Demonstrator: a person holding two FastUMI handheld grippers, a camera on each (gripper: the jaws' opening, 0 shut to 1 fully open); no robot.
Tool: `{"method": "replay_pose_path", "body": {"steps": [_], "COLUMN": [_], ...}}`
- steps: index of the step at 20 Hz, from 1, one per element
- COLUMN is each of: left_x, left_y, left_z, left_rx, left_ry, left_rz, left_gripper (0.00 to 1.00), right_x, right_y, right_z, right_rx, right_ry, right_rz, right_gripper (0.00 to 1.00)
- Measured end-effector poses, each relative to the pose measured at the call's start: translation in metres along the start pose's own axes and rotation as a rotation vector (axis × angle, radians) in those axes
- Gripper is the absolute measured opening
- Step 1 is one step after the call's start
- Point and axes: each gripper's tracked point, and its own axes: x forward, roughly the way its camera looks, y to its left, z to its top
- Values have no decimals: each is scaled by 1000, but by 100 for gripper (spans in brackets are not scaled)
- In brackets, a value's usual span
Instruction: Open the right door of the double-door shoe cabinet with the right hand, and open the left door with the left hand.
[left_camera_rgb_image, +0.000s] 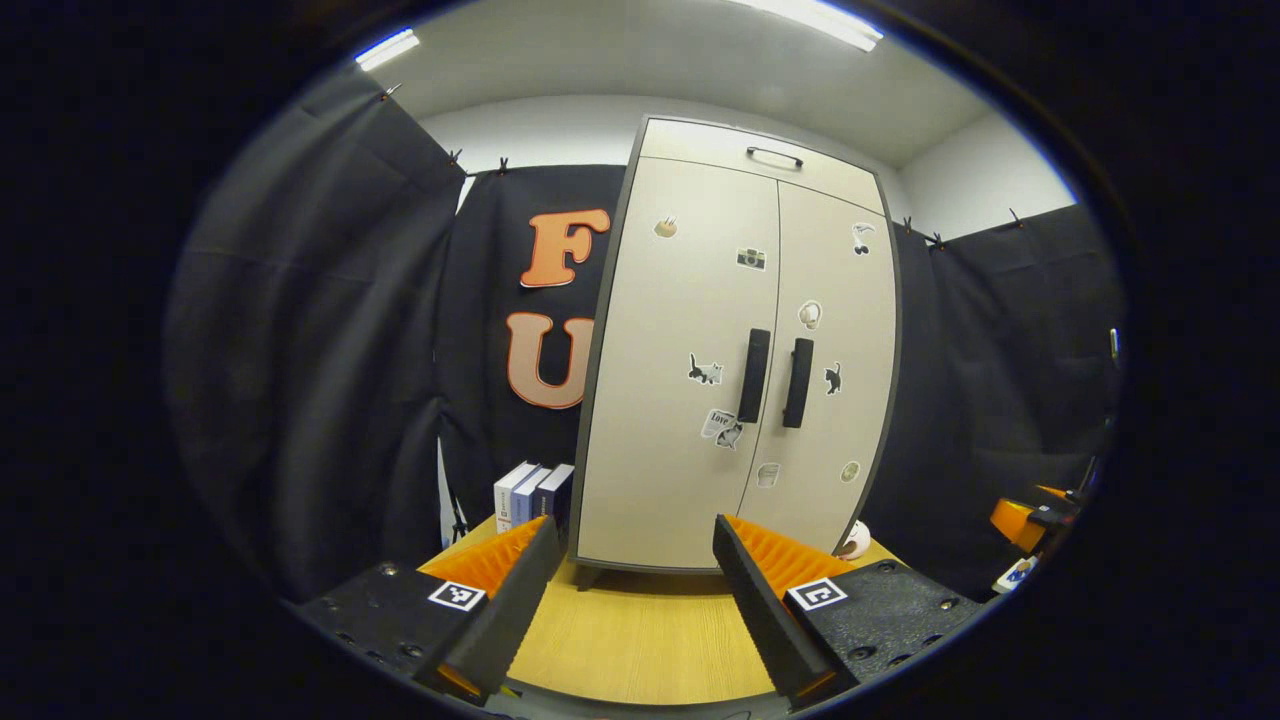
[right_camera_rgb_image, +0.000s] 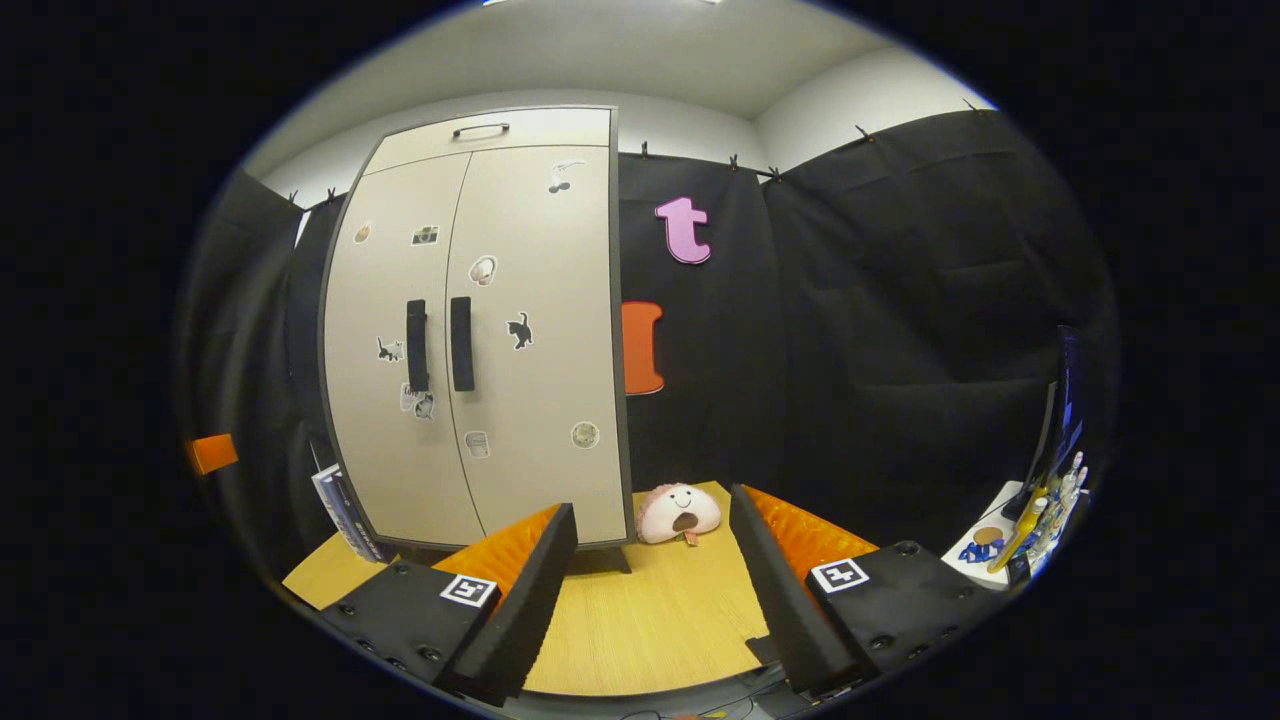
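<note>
A beige double-door shoe cabinet (left_camera_rgb_image: 700, 330) (right_camera_rgb_image: 500, 330) stands upright on a wooden table, both doors closed. Two dark vertical handles sit side by side at its middle: the left door's handle (left_camera_rgb_image: 754, 375) (right_camera_rgb_image: 416, 345) and the right door's handle (left_camera_rgb_image: 797, 382) (right_camera_rgb_image: 461, 343). Small stickers dot both doors. My left gripper (left_camera_rgb_image: 637, 560) is open, low in front of the cabinet's base and well short of it. My right gripper (right_camera_rgb_image: 652, 550) is also open, held back from the cabinet and aimed past its right edge. Nothing is between either pair of fingers.
Several books (left_camera_rgb_image: 533, 492) (right_camera_rgb_image: 340, 505) stand at the cabinet's left side. A pink plush toy (right_camera_rgb_image: 680, 513) (left_camera_rgb_image: 855, 541) lies on the wooden table (left_camera_rgb_image: 630, 640) (right_camera_rgb_image: 650, 620) by the cabinet's right corner. A small side shelf with bottles (right_camera_rgb_image: 1030, 520) is far right.
</note>
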Motion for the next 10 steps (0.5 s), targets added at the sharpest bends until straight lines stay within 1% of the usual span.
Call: {"method": "replay_pose_path", "body": {"steps": [4, 5, 6, 7, 8, 9, 10], "left_x": [2, 2, 3, 3, 4, 4, 4], "left_y": [1, 1, 1, 1, 2, 4, 6], "left_z": [-6, -7, -8, -9, -11, -11, -11], "left_rx": [-4, -6, -7, -6, -2, 2, 5], "left_ry": [14, 18, 22, 24, 28, 30, 29], "left_rz": [-11, -12, -16, -19, -19, -17, -17], "left_gripper": [95, 97, 97, 95, 95, 95, 95], "right_x": [2, 6, 11, 18, 24, 30, 37], "right_y": [1, 2, 5, 9, 17, 25, 35], "right_z": [1, 3, 6, 9, 11, 14, 18], "right_rx": [-12, -21, -28, -31, -27, -20, -16], "right_ry": [5, 4, 3, 6, 13, 17, 22], "right_rz": [-6, -3, -1, 5, 19, 35, 53], "right_gripper": [98, 98, 99, 99, 98, 89, 89]}}
